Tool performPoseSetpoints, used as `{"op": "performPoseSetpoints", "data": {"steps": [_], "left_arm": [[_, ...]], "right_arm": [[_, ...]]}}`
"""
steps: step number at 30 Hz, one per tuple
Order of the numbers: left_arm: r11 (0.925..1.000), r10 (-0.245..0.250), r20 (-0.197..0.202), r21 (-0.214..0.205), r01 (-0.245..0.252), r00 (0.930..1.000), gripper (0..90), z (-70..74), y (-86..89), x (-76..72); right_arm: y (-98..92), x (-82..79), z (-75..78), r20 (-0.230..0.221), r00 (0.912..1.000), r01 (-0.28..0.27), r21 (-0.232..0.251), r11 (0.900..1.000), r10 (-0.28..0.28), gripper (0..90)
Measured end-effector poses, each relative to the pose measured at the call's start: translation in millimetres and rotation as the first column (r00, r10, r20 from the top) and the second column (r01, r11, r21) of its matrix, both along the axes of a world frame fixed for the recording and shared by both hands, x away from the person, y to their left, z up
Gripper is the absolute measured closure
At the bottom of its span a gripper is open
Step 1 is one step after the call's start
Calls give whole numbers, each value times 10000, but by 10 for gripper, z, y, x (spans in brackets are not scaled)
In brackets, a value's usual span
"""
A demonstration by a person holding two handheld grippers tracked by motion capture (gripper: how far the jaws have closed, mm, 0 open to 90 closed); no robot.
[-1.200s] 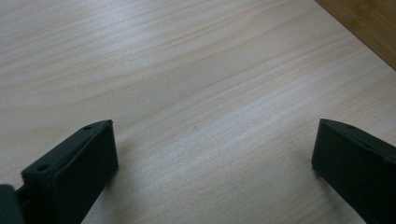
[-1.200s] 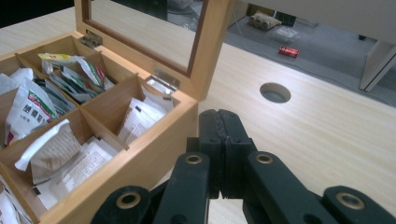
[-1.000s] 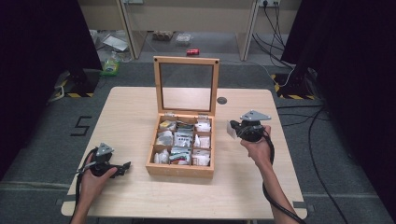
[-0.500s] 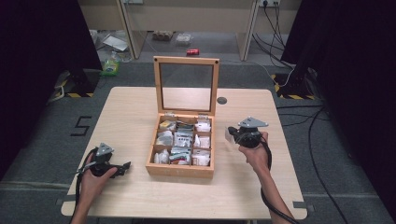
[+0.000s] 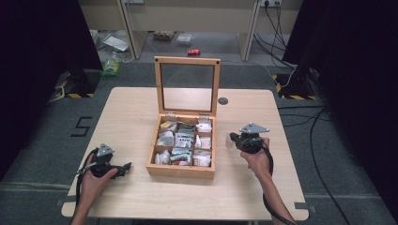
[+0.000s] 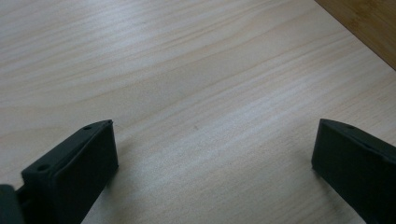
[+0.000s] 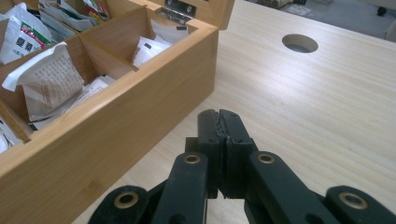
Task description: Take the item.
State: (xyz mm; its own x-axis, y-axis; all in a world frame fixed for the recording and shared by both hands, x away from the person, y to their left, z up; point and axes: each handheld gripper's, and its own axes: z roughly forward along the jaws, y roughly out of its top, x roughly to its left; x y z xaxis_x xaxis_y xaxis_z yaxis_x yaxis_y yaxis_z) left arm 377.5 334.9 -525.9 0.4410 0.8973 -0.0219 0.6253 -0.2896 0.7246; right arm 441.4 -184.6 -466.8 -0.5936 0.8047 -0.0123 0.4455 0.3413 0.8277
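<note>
The left gripper (image 5: 123,167) rested low on the wooden counter (image 5: 131,117), fingers (image 6: 77,163) spread wide and empty. The right gripper (image 7: 218,122) hovered just right of the open wooden compartment box (image 5: 180,169) of paper packets (image 7: 44,86), fingers pressed together, gripping nothing.

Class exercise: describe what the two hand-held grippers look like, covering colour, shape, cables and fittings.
Both the left gripper and right gripper are black, each topped by a grey three-cornered plate and trailing a black cable. Up close, the jaws are blocky black pads on linked arms with brass-coloured pivot rivets. The person's forearms are bare, no sleeves visible.
</note>
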Motion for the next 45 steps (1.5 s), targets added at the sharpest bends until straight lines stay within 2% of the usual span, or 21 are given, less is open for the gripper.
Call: {"op": "performPoseSetpoints", "data": {"steps": [14,21,24,35,39,45], "left_arm": [[10000,-1,0,2,1,10000,0,0,0,0],[10000,0,-1,3,0,10000,0,0,0,0],[10000,0,-2,0,0,10000,0,0,0,0],[10000,2,-1,4,-2,10000,0,0,0,0],[10000,2,-3,2,-2,10000,0,0,0,0],[10000,2,-1,2,-2,10000,0,0,0,0]], "right_arm": [[-138,-8,-103,-270,9982,548,127,9984,-545,843],[-175,0,-151,-407,9974,594,121,9982,-589,813],[-180,-6,-165,-602,9954,754,211,9969,-740,799],[-240,5,-188,-750,9930,936,325,9951,-910,768],[-252,19,-187,-745,9929,963,419,9945,-930,688],[-224,32,-187,-1078,9882,1157,606,9914,-1087,553]]}}
